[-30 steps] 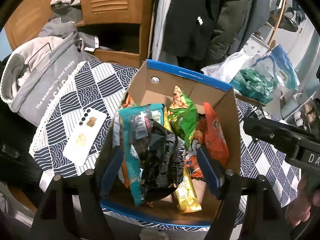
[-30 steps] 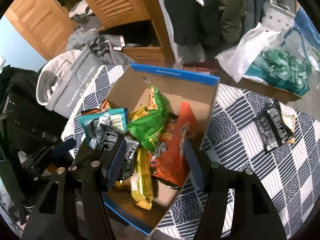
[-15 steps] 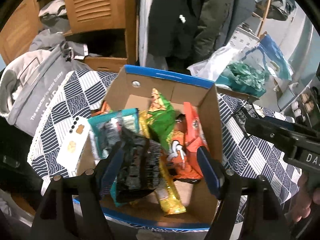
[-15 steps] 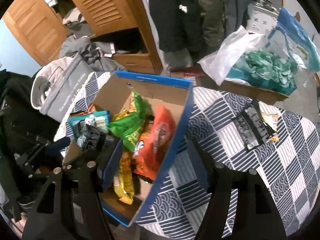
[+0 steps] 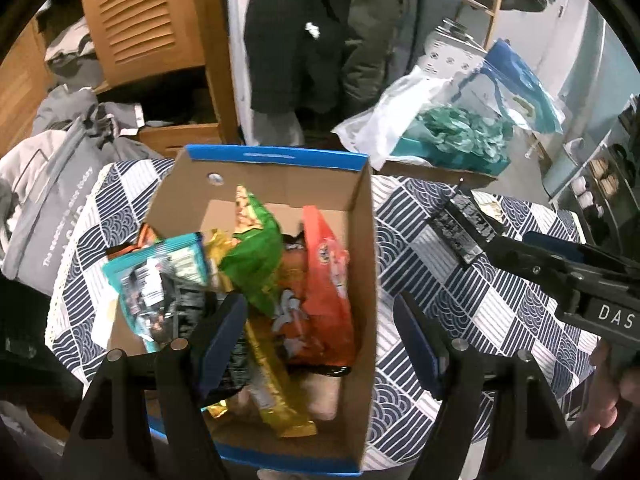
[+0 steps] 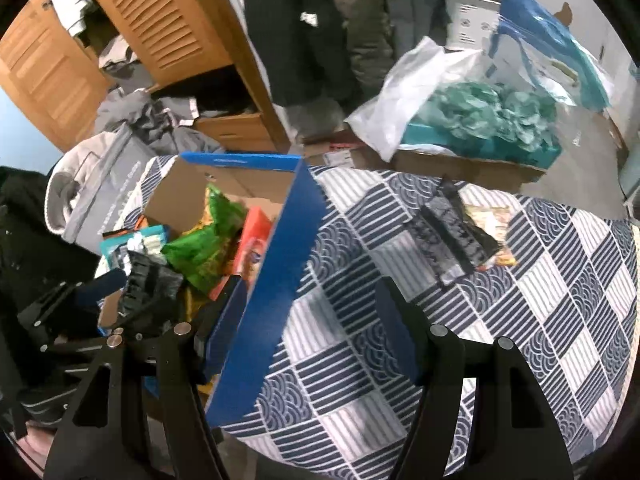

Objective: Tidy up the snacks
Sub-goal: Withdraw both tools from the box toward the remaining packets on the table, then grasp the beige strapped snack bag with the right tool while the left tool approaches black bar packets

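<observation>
A cardboard box with a blue rim [image 5: 280,158] [image 6: 288,240] stands on the checked tablecloth and holds several snack packs: green [image 5: 256,256], orange [image 5: 324,264], yellow [image 5: 276,396], teal [image 5: 160,268] and black. My left gripper [image 5: 320,340] is open and empty over the box's near right part. My right gripper [image 6: 304,336] is open and empty, straddling the box's right wall. A black snack pack [image 6: 448,236] [image 5: 460,228] lies on the cloth to the right of the box, with a pale packet [image 6: 492,220] beside it.
The tablecloth [image 6: 540,320] stretches to the right of the box. A grey bag [image 5: 52,200] sits left of the table. A white plastic bag with teal contents [image 6: 480,116] and a wooden cabinet [image 6: 160,28] stand behind.
Both grippers have swung to the right. The left one has shifted from the box's middle toward its right wall; the right one now looks mostly at the cloth and the black pack.
</observation>
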